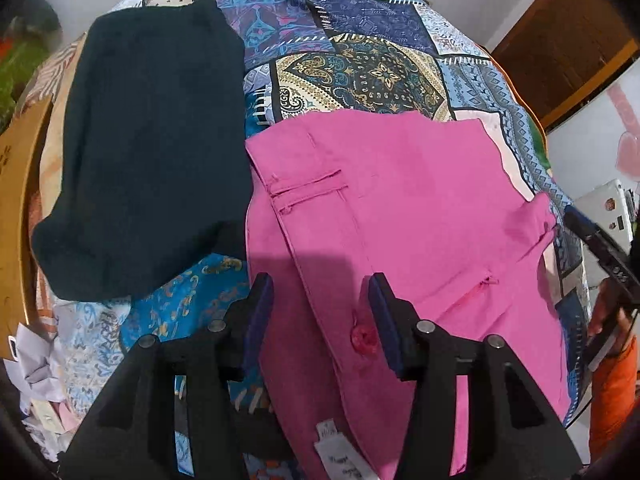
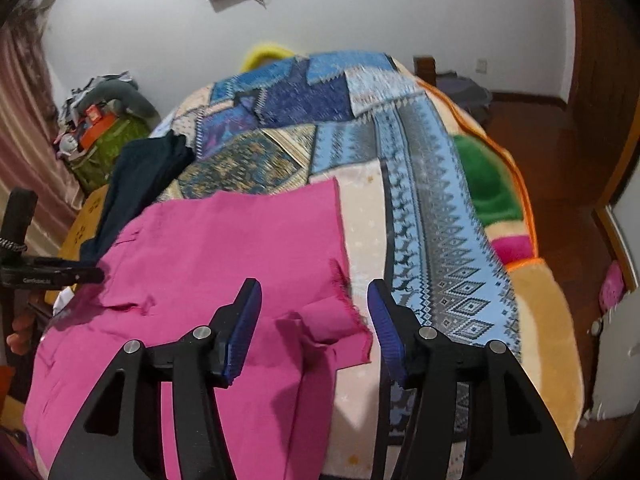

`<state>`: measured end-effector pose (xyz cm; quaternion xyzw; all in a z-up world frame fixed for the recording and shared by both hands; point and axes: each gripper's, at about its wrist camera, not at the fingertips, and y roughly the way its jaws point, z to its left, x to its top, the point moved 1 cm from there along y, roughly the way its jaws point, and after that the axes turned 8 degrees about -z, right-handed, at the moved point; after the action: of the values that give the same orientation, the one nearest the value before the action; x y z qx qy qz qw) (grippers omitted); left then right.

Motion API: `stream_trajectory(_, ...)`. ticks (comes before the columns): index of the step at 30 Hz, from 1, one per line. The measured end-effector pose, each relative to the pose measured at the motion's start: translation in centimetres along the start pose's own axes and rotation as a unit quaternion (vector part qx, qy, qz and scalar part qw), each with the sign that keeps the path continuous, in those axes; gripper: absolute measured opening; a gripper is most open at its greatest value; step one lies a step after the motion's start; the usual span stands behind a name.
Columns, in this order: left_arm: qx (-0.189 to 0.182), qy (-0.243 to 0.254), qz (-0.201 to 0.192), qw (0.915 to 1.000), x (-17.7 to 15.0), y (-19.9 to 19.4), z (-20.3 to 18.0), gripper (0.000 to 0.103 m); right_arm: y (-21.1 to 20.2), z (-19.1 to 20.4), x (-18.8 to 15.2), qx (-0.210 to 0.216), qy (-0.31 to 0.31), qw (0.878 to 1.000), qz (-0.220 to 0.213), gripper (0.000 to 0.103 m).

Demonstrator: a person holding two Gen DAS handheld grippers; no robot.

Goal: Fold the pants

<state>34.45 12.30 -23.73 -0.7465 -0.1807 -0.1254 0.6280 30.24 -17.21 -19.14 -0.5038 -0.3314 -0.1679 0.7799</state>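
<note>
Pink pants (image 1: 400, 208) lie partly folded on a patterned bedspread (image 1: 360, 68); the waistband, button and belt loops face me in the left wrist view. My left gripper (image 1: 320, 300) is open, hovering just above the waistband near the button, holding nothing. In the right wrist view the pink pants (image 2: 224, 248) show a frayed hem edge at the right. My right gripper (image 2: 314, 308) is open above that hem corner, empty. The left gripper (image 2: 48, 276) shows at the left edge of the right wrist view.
A folded dark garment (image 1: 152, 152) lies on the bed left of the pink pants, also visible in the right wrist view (image 2: 140, 176). A cluttered green basket (image 2: 108, 144) stands by the far wall. The wooden floor (image 2: 560, 152) lies right of the bed.
</note>
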Motion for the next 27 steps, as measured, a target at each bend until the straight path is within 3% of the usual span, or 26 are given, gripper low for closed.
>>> stream_trajectory(5,-0.010,0.004,0.004,0.9999,0.4,0.9,-0.5,0.030,2.5,-1.1,-1.1,-0.002,0.013,0.999,0.030,0.051)
stream_trajectory(7,-0.015,0.002,0.008,0.9999,0.4,1.3,-0.5,0.015,3.0,-1.2,-1.3,0.001,0.017,0.999,0.033,0.051)
stream_trajectory(9,-0.019,0.000,0.003,0.9998,0.4,1.4,-0.6,0.007,3.2,-0.8,-1.4,0.005,0.011,0.999,0.032,0.051)
stream_trajectory(11,-0.020,0.022,-0.011,0.9995,0.2,1.0,-1.3,0.006,3.4,-0.4,-1.3,0.015,0.004,0.999,0.030,0.049)
stream_trajectory(13,0.008,0.069,-0.034,0.9970,-0.2,0.3,-2.8,0.006,3.6,-0.2,-1.5,0.021,0.006,0.999,0.030,0.040)
stream_trajectory(15,0.031,0.106,-0.053,0.9925,-0.6,-0.3,-4.1,0.006,3.8,-0.1,-1.6,0.020,-0.003,0.999,0.037,0.016)
stream_trajectory(16,0.043,0.118,-0.062,0.9901,-0.6,-0.6,-4.5,0.005,4.0,0.0,-1.6,0.021,-0.006,0.999,0.040,0.013)
stream_trajectory(21,0.088,0.132,-0.103,0.9819,-0.1,-2.0,-4.8,0.005,3.3,1.6,-1.7,0.001,-0.071,0.997,0.030,0.007)
stream_trajectory(27,0.102,0.117,-0.088,0.9839,-0.2,-0.9,-3.4,0.007,2.8,2.0,-1.9,-0.030,-0.124,0.992,0.019,0.005)
